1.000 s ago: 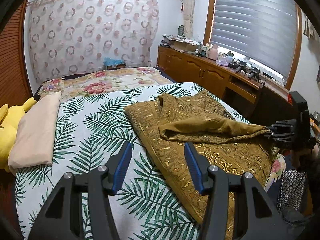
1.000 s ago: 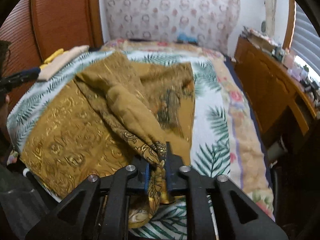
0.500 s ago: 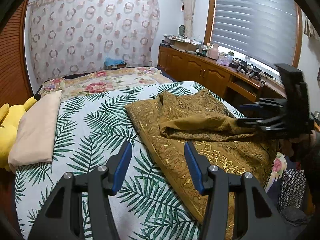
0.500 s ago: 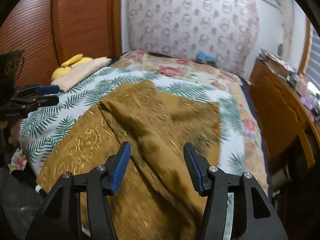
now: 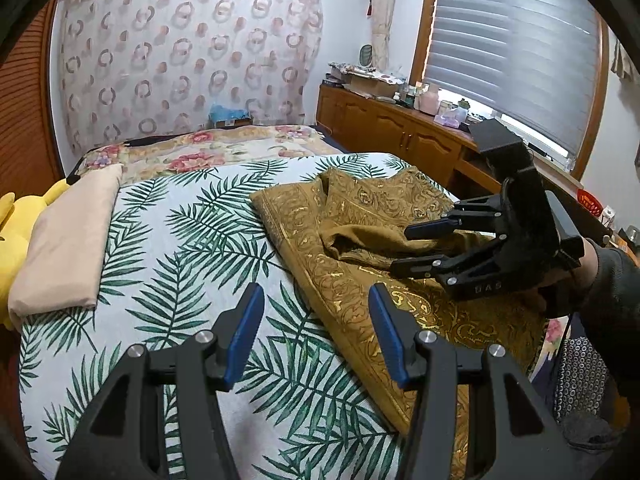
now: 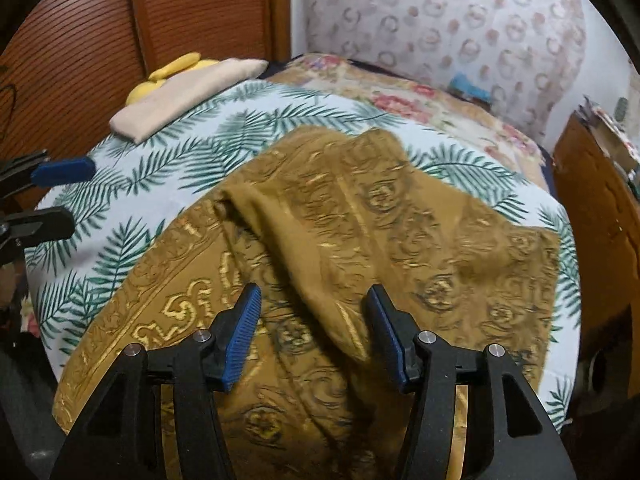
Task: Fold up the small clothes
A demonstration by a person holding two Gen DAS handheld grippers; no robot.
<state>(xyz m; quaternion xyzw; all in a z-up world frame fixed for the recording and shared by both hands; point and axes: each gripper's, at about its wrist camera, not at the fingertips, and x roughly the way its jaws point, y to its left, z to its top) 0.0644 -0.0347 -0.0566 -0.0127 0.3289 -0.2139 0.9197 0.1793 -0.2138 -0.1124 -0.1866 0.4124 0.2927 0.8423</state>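
A mustard-brown cloth with gold scroll patterns (image 5: 368, 240) (image 6: 360, 248) lies rumpled and partly folded over itself on the palm-leaf bedspread (image 5: 168, 248) (image 6: 168, 160). My left gripper (image 5: 316, 320) hovers open over the bedspread, just left of the cloth's edge, with nothing between its blue pads. My right gripper (image 6: 312, 320) is open above the cloth's folded ridge and holds nothing. In the left wrist view the right gripper (image 5: 404, 250) hangs over the cloth's right part, held by a hand in a dark sleeve (image 5: 608, 288). The left gripper's fingers (image 6: 60, 172) show at the left edge of the right wrist view.
A folded beige cloth (image 5: 68, 240) (image 6: 180, 96) lies at the bed's far side beside a yellow plush toy (image 5: 16, 224). A wooden cabinet (image 5: 408, 140) crowded with small items runs along the window side. A floral blanket (image 5: 200, 152) covers the head of the bed.
My right gripper let go of the cloth corner, opened, and swung over the cloth's middle. The released fold dropped flat. My left gripper stayed put.
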